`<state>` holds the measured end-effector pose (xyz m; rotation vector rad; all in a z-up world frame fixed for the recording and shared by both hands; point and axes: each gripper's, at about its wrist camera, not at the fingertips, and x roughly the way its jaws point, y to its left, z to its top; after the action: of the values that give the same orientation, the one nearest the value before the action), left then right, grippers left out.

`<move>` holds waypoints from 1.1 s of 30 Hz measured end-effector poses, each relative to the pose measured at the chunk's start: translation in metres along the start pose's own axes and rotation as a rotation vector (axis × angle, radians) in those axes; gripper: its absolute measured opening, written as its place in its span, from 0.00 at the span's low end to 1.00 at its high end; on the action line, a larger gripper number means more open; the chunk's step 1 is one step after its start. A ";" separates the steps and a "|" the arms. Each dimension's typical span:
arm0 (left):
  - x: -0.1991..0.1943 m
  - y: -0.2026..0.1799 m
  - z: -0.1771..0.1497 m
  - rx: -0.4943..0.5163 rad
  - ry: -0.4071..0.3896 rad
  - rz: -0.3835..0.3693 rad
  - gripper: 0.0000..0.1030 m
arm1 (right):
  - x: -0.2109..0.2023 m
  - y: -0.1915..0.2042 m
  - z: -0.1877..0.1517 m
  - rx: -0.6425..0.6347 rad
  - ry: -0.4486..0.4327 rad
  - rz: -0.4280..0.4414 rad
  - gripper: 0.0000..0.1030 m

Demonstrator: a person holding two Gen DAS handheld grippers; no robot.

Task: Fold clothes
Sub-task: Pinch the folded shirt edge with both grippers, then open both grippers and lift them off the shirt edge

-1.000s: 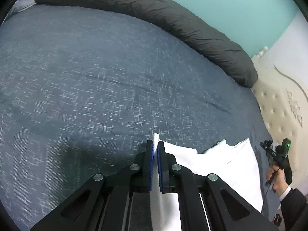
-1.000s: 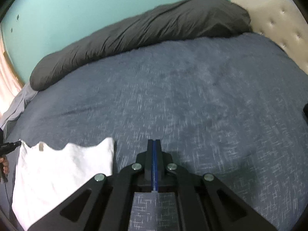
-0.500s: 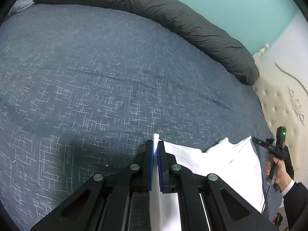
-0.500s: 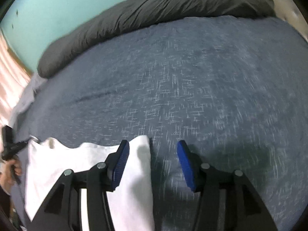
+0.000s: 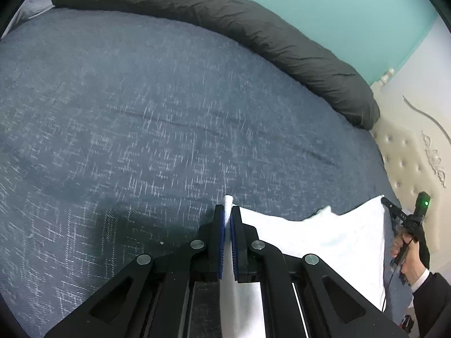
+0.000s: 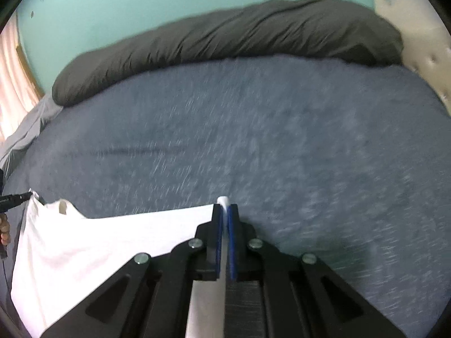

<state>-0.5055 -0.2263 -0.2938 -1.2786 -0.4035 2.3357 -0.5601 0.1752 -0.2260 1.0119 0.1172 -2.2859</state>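
A white garment (image 5: 324, 242) lies along the near edge of a blue-grey bed (image 5: 141, 112). In the left wrist view, my left gripper (image 5: 227, 211) is shut on one corner, and a nub of white cloth pokes out past the tips. The right wrist view shows my right gripper (image 6: 224, 208) with its jaws closing tight on the opposite corner of the garment (image 6: 112, 242), with cloth showing between the blue pads. The cloth stretches between the two grippers. A hand (image 5: 408, 256) holds the right tool at the garment's far end.
A rolled dark grey duvet (image 5: 253, 28) lies along the far side of the bed against a teal wall. A cream tufted headboard (image 5: 403, 152) stands at the right. A pale curtain (image 6: 11, 70) hangs at the far left of the right wrist view.
My right gripper moved left from bare bedspread to the garment's corner, opened, then shut on it. The left gripper kept its grip and stayed put.
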 end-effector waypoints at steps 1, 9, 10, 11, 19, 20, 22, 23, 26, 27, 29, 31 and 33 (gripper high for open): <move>-0.002 -0.001 0.001 0.002 -0.004 -0.001 0.04 | -0.008 -0.005 0.000 0.010 -0.025 -0.002 0.03; 0.003 -0.005 0.004 -0.002 0.014 0.027 0.04 | 0.001 -0.014 -0.003 0.044 -0.034 -0.042 0.03; 0.005 -0.004 0.003 0.001 0.022 0.033 0.04 | 0.003 -0.014 -0.004 0.046 -0.031 -0.042 0.03; 0.007 -0.004 0.002 0.004 0.030 0.038 0.04 | 0.005 -0.015 -0.006 0.048 -0.027 -0.040 0.03; 0.023 0.003 -0.004 -0.021 0.069 0.060 0.04 | 0.032 -0.013 -0.013 0.049 0.066 -0.085 0.03; 0.024 0.003 -0.004 -0.027 0.072 0.063 0.05 | 0.033 -0.012 -0.013 0.053 0.068 -0.087 0.03; 0.023 0.005 -0.002 -0.042 0.070 0.068 0.06 | 0.035 -0.011 -0.014 0.067 0.076 -0.098 0.03; 0.021 0.004 -0.002 -0.046 0.067 0.066 0.06 | 0.037 -0.012 -0.014 0.079 0.086 -0.111 0.04; 0.014 0.002 -0.001 -0.053 0.059 0.069 0.10 | 0.036 -0.014 -0.011 0.118 0.083 -0.098 0.04; 0.012 0.002 -0.001 -0.053 0.057 0.074 0.11 | 0.036 -0.015 -0.011 0.131 0.081 -0.092 0.04; 0.004 0.005 0.000 -0.064 0.042 0.077 0.15 | 0.035 -0.019 -0.011 0.163 0.103 -0.101 0.08; -0.003 0.008 0.001 -0.078 0.028 0.077 0.20 | 0.031 -0.026 -0.012 0.193 0.100 -0.101 0.09; -0.009 0.010 0.003 -0.083 0.015 0.085 0.25 | 0.024 -0.031 -0.012 0.212 0.085 -0.103 0.09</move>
<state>-0.5058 -0.2395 -0.2905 -1.3768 -0.4542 2.4006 -0.5828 0.1915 -0.2564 1.2373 -0.0404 -2.3865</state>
